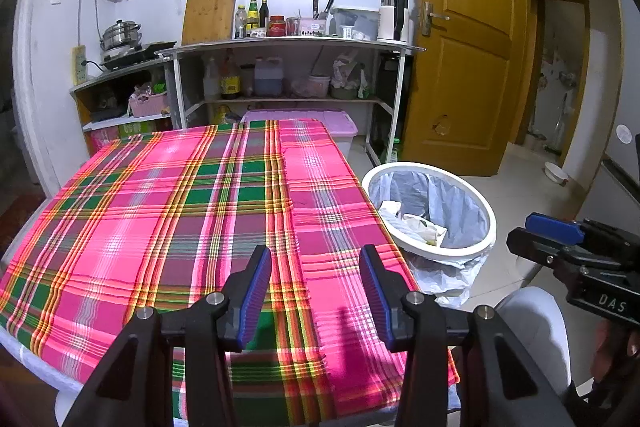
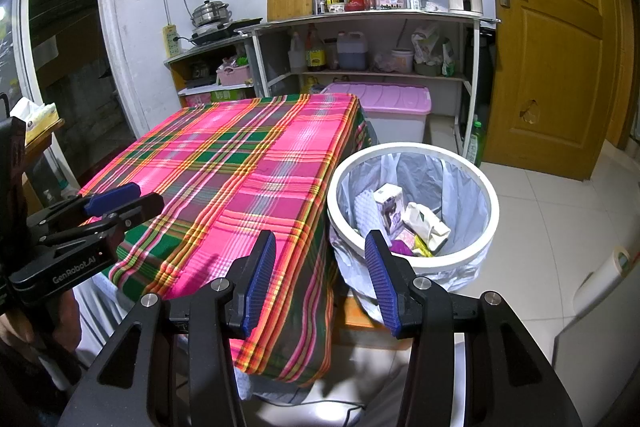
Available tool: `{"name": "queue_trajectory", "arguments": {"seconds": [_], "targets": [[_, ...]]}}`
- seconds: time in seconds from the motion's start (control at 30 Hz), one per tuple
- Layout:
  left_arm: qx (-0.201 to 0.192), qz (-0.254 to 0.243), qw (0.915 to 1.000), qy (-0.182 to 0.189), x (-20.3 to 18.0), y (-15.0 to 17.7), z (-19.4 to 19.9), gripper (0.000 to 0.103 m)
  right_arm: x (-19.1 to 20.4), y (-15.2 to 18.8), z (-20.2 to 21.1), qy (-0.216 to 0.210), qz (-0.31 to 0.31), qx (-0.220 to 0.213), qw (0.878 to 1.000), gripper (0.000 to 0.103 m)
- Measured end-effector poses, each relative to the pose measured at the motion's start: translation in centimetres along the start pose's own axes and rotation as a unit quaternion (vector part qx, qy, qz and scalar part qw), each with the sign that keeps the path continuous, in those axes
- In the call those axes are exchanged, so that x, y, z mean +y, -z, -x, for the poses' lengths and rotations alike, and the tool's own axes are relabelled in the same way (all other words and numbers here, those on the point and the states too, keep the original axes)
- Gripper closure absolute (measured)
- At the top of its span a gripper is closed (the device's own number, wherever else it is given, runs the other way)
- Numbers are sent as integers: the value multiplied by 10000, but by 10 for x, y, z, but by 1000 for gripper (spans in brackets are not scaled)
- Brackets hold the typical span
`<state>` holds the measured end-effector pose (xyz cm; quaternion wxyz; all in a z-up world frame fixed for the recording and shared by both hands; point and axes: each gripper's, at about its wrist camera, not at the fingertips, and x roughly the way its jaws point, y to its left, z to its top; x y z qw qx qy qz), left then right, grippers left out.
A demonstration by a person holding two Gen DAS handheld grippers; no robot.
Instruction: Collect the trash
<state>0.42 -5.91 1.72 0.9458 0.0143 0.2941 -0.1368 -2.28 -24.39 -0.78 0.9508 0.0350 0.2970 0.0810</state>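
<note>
A white round trash bin (image 1: 484, 205) (image 2: 490, 195) lined with a pale plastic bag stands on the floor at the right side of the table. Inside lie several pieces of trash (image 2: 404, 221) (image 1: 416, 225): paper, small boxes, wrappers. My left gripper (image 1: 316, 291) is open and empty, low over the near part of the pink plaid tablecloth (image 1: 160, 211) (image 2: 240, 163). My right gripper (image 2: 320, 277) is open and empty, at the table's near right corner, just short of the bin. Each gripper shows in the other's view: the right (image 1: 560, 239), the left (image 2: 116, 205).
Behind the table stand metal shelves (image 1: 288, 45) (image 2: 372, 15) with bottles, a kettle, a cutting board and a pot. A pink-lidded storage box (image 2: 384, 99) (image 1: 340, 125) sits on the floor. A wooden door (image 1: 464, 39) (image 2: 560, 39) is at the right. Tiled floor (image 2: 560, 211) lies beyond the bin.
</note>
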Motion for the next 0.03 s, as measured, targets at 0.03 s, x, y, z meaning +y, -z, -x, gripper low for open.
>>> {"name": "queue_trajectory", "arguments": {"seconds": [0.03], "targets": [[7, 1, 10000, -10, 1, 0, 0, 57, 0, 0, 0, -2, 0, 0, 10000, 56]]}}
